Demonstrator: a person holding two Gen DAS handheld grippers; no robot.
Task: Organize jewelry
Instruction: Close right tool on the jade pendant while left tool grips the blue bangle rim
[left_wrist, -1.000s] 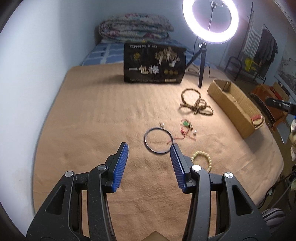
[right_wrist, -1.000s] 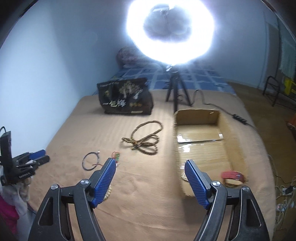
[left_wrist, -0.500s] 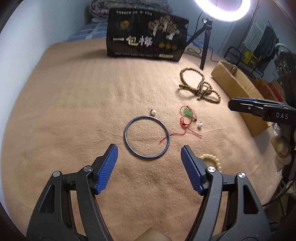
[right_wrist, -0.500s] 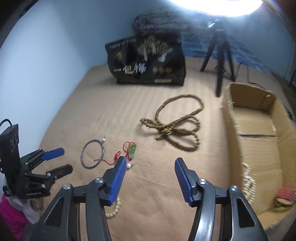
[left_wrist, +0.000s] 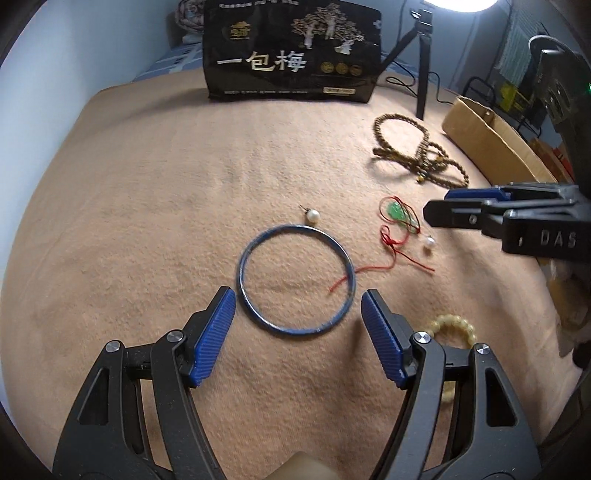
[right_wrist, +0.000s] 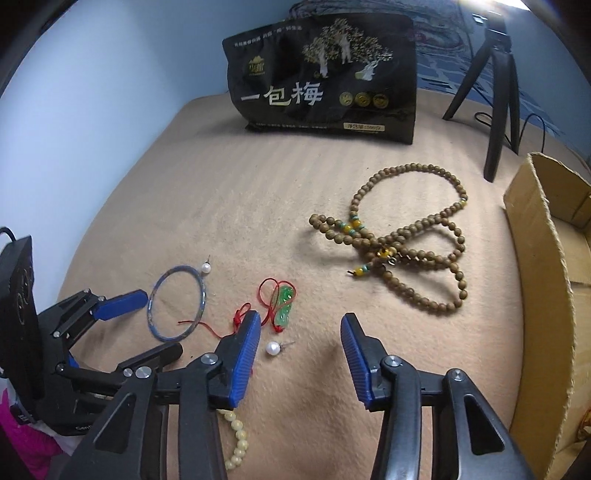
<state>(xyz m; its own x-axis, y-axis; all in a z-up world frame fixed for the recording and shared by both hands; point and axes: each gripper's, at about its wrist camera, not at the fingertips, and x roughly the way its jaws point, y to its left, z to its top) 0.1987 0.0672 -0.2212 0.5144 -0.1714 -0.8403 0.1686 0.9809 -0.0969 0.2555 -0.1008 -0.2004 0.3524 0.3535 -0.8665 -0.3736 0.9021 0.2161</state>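
Both tongs gape empty, left tongs (left_wrist: 297, 326) seemingly straddling blue bangle (left_wrist: 295, 278).

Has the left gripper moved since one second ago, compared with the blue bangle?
Yes. The left gripper has come forward and down toward the blue bangle, its open jaws now flanking the ring's near edge.

2 pearl earrings (left_wrist: 313, 215) (left_wrist: 429, 242), 1 bangle (left_wrist: 296, 279), 2 bead strings (right_wrist: 406, 242) (left_wrist: 453, 325)

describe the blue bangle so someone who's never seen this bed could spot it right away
On the tan blanket, look in front of the big black bag, close to the open left tongs. The blue bangle lies flat there, a pearl earring at its far edge. It is the only plain, rigid hoop; its neighbours are beads or red cord.
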